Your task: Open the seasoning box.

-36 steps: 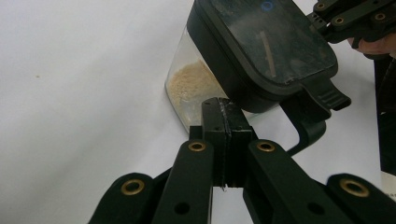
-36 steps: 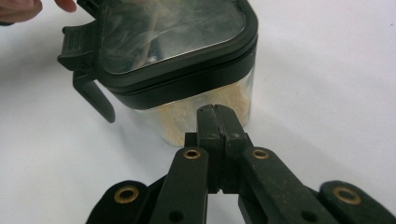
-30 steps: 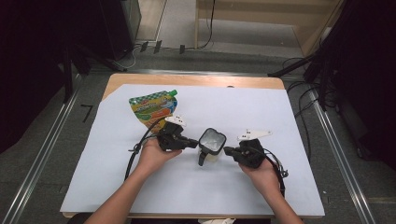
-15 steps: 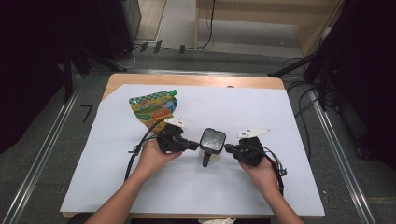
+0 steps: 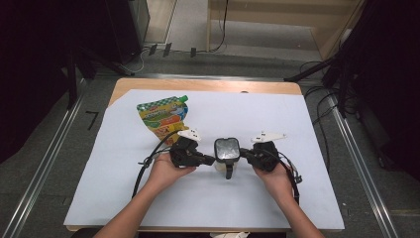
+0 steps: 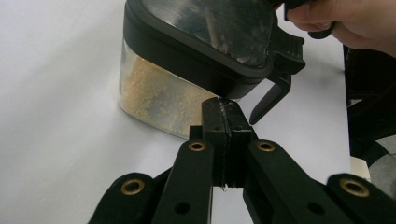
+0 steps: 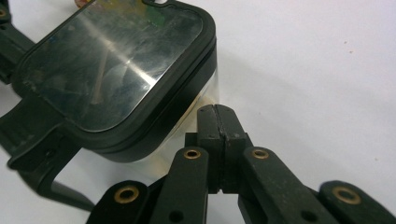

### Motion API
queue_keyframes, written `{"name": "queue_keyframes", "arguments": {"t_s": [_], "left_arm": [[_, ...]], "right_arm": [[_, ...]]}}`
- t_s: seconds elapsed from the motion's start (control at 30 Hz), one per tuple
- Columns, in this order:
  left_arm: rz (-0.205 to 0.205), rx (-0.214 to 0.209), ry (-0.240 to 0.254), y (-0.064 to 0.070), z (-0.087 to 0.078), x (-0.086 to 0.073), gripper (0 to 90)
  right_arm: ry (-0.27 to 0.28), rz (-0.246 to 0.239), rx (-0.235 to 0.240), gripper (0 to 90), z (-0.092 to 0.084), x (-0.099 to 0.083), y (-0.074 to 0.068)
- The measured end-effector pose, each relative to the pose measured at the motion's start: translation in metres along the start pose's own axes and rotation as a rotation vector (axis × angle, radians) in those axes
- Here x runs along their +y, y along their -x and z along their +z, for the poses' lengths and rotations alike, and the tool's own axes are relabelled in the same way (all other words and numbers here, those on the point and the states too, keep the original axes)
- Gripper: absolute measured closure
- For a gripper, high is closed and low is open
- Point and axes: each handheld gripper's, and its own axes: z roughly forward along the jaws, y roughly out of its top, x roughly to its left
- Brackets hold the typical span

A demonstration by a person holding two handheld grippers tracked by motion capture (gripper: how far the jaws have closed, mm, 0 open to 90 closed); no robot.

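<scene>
A clear container (image 5: pixel 226 151) with a black-framed lid and a black handle stands mid-table on the white sheet; tan powder fills its lower part (image 6: pixel 159 95). My left gripper (image 5: pixel 210 160) is shut with nothing in it, and its joined tips (image 6: pixel 223 112) sit against the container's left side, under the lid rim. My right gripper (image 5: pixel 244 155) is likewise shut and holds nothing; its tips (image 7: pixel 217 119) rest at the container's right wall below the lid (image 7: pixel 112 60). The handle (image 7: pixel 42 158) points toward the person.
A colourful spouted pouch (image 5: pixel 163 116) lies flat at the back left of the white sheet (image 5: pixel 297 198). Cables trail from both grippers (image 5: pixel 148 163). The wooden table edge (image 5: pixel 208 85) runs along the back, with metal rails on the floor at either side.
</scene>
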Motion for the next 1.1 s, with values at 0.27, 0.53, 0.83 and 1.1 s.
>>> {"name": "queue_keyframes", "arguments": {"t_s": [0.27, 0.53, 0.83, 1.1], "left_arm": [[0.021, -0.039, -0.012, 0.006, 0.004, 0.001, 89.3], [0.015, -0.052, 0.003, 0.006, -0.01, 0.003, 78.5], [-0.016, -0.048, 0.004, -0.004, -0.022, 0.002, 60.2], [-0.016, -0.039, 0.008, -0.008, -0.026, 0.002, 52.1]], "right_arm": [[0.005, -0.001, 0.013, 90.0, 0.004, 0.003, 0.005], [0.022, -0.013, -0.003, 90.0, -0.014, 0.001, 0.002], [0.028, -0.007, 0.045, 90.0, -0.049, -0.011, -0.018], [0.013, -0.002, 0.095, 90.0, -0.053, -0.022, -0.037]]}}
